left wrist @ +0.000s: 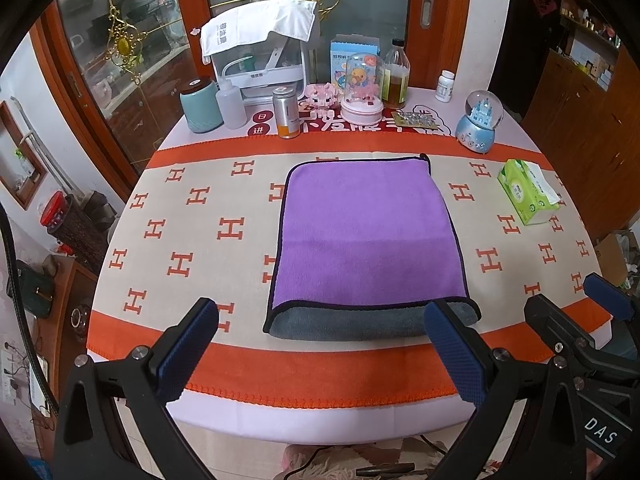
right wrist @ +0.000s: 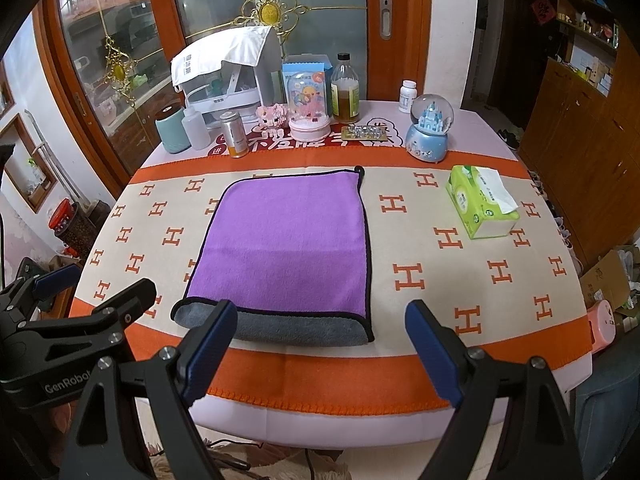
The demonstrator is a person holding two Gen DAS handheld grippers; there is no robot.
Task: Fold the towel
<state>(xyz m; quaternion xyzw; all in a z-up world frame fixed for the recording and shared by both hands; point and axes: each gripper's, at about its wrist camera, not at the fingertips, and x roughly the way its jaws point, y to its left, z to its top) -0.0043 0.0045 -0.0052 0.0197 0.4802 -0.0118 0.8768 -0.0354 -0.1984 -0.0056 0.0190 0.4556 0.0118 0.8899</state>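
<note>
Towel (left wrist: 370, 236) lies folded flat, long axis running away; both tongs open.

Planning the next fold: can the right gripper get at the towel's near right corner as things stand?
Probably yes: the right gripper is open and empty, the towel corner lies just ahead, and nothing sits between them.

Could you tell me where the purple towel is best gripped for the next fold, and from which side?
Probably the near corners of the towel, approached from the near table edge: the grey underside sticks out there, and both the left gripper and right gripper are open.
</note>
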